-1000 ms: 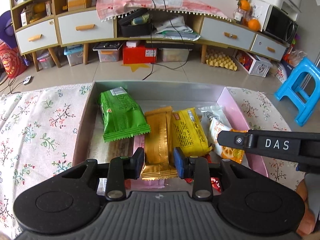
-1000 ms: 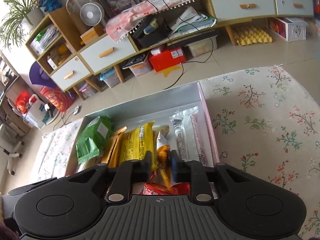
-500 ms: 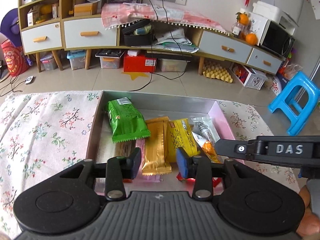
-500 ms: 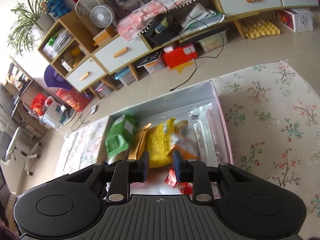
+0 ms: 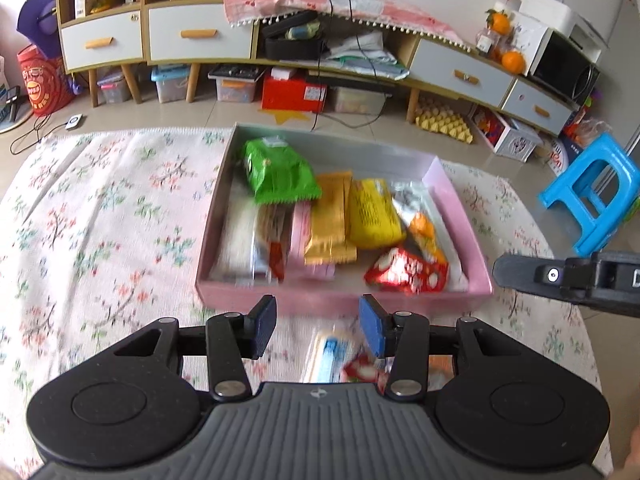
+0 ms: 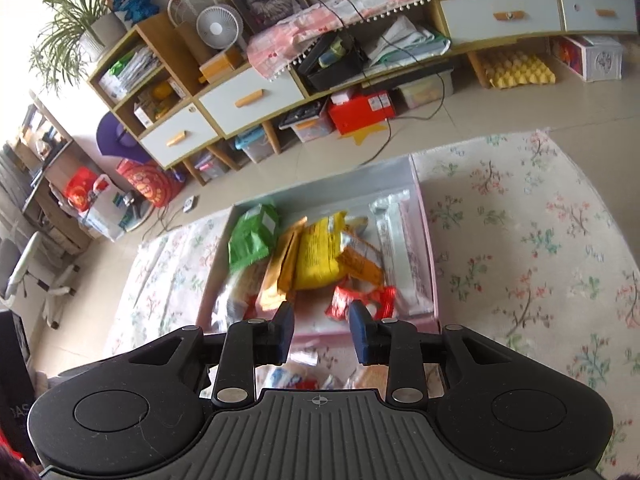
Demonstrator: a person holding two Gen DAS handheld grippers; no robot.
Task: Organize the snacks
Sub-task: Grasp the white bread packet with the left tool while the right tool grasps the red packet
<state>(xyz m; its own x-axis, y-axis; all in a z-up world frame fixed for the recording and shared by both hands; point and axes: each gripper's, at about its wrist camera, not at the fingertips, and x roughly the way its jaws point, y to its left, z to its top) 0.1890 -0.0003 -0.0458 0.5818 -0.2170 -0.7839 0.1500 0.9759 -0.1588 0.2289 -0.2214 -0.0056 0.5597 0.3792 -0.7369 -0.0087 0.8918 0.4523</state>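
A pink box (image 5: 340, 300) on the flowered cloth holds a green pack (image 5: 280, 172), a gold bar (image 5: 330, 220), a yellow pack (image 5: 372, 216), an orange-and-white packet (image 5: 424, 228) and a red packet (image 5: 406, 272). My left gripper (image 5: 316, 326) hovers in front of the box's near wall, its jaws opening with nothing between them. My right gripper (image 6: 322, 332) hangs over the near end of the box (image 6: 430, 248), above the red packet (image 6: 360, 300). Its jaws are also opening and hold nothing. The right gripper's body (image 5: 568, 280) shows at the right edge of the left wrist view.
Loose snack packets (image 5: 332, 360) lie on the cloth just before the box, partly hidden under both grippers (image 6: 296, 376). A long clear pack (image 6: 396, 248) lies along the box's right wall. Beyond the table are a low cabinet (image 5: 200, 36) and a blue stool (image 5: 592, 200).
Both grippers have drawn back and up out of the box. The left let go of the gold bar, the right let go of the orange packet, and both jaws have widened.
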